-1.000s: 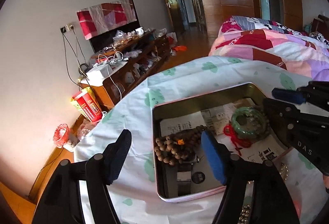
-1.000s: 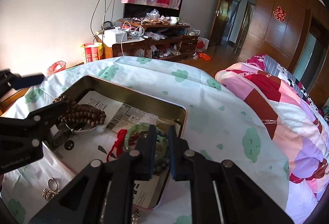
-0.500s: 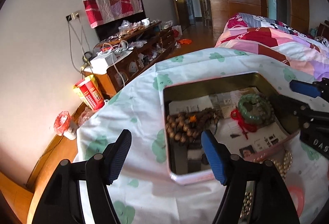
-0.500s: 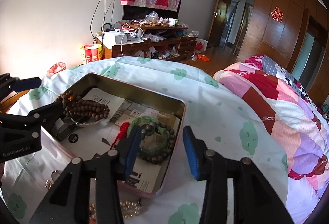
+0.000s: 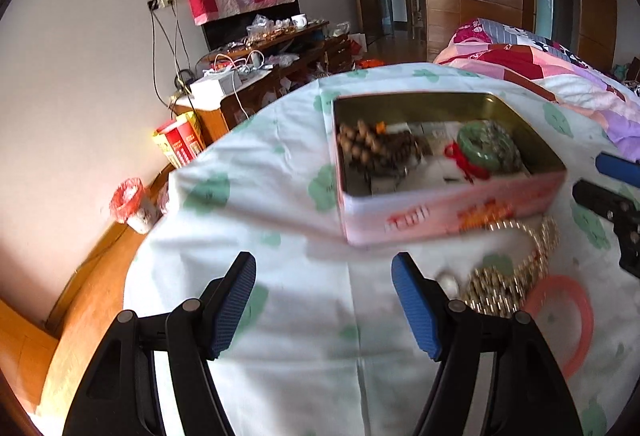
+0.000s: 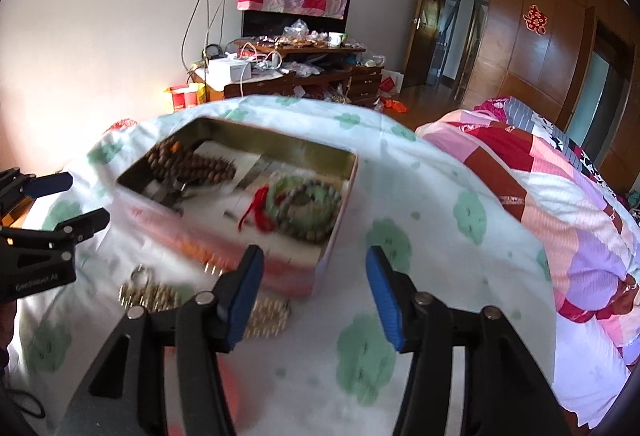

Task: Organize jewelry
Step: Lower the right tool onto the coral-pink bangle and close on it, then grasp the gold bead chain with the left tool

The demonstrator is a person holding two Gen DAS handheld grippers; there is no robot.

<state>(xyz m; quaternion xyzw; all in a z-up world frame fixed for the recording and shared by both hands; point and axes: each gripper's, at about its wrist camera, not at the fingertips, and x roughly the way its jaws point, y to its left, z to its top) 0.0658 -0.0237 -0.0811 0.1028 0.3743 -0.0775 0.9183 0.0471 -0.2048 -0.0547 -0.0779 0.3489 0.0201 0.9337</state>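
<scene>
Hovering above a cloud-print bedsheet (image 5: 288,316), the left gripper (image 5: 324,308) sits at the bottom centre of the left wrist view with its jaws spread wide and nothing between them. Right of it, at lower right of the frame, a gold bead chain (image 5: 516,272) lies loose on the sheet, heaped just beside the gripper's right blue pad and running up and to the right toward the front wall of a pink tin (image 5: 440,220). An orange-pink bangle (image 5: 560,320) lies flat just right of the heap. Inside the tin, at centre right, brown wooden beads (image 5: 376,144) fill the left half and a green bangle (image 5: 484,148) with a red cord the right half.

In the right wrist view, the same chain (image 6: 152,292) shows at lower left, stretched roughly left to right along the tin's near wall and partly hidden behind the left finger of the right gripper (image 6: 316,296), whose jaws also stand wide apart and empty. The tin (image 6: 340,232) lies ahead of it, at centre frame.

Judging by these views, the chain is the likely next pick. It lies below and to the left of the right gripper and just right of the left gripper; both are near, and which is nearer cannot be told through the motion blur.
</scene>
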